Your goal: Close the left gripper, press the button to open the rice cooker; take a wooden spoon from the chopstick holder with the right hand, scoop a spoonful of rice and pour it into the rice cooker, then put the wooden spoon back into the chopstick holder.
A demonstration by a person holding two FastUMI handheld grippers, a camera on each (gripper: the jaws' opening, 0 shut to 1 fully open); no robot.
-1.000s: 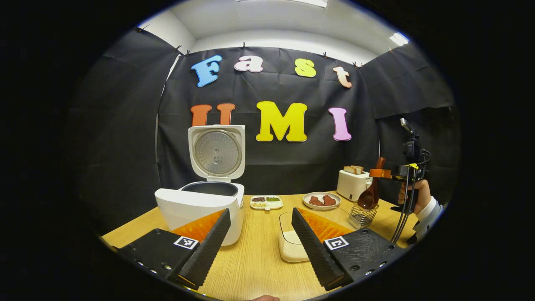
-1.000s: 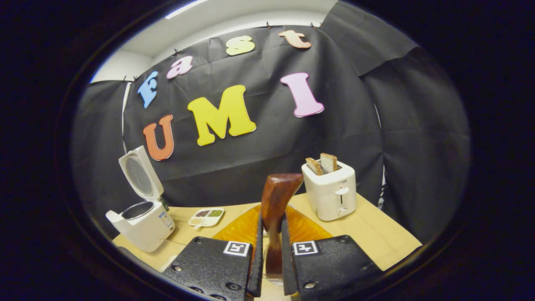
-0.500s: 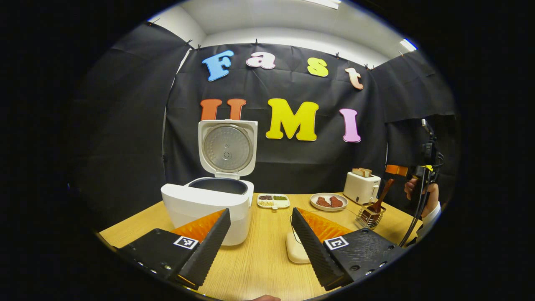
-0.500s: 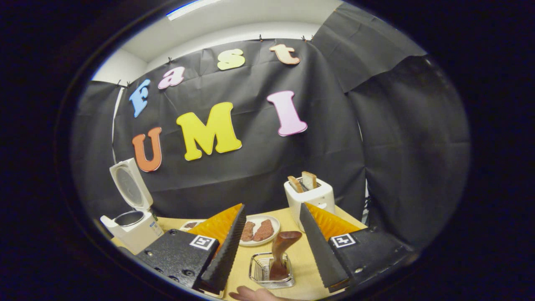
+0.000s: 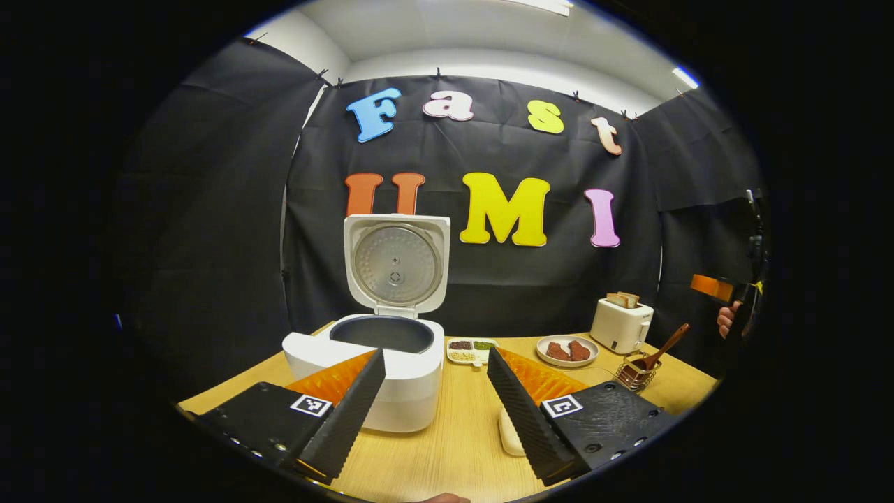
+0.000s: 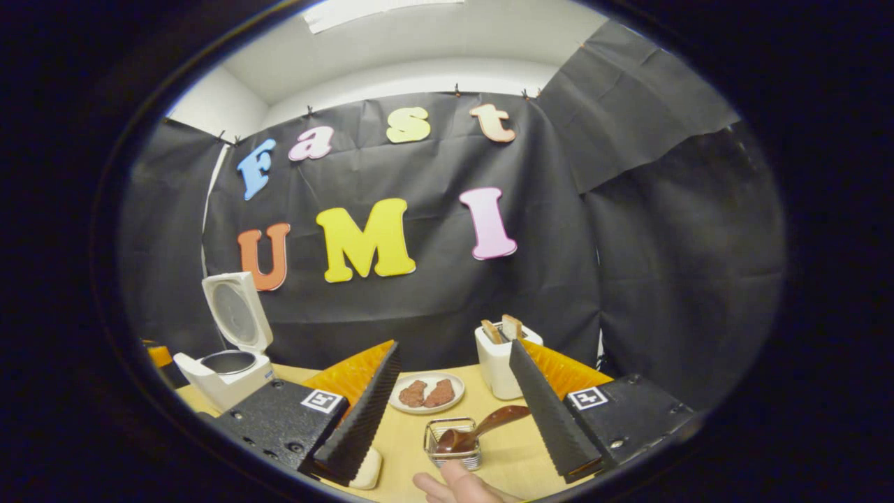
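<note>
Apparently nothing remained — rice cooker (image 5: 391, 349) stood open, wooden spoon (image 6: 480, 427) lay back in the chopstick holder (image 6: 452, 454) at six o'clock, right gripper (image 6: 454, 412) spread wide, empty.

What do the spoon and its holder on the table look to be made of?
The spoon looks like dark wood with a glossy finish: reddish-brown, with highlights along the handle. The holder looks like bright metal wire: a see-through, shiny basket. Both are small, so this is by look alone.
</note>
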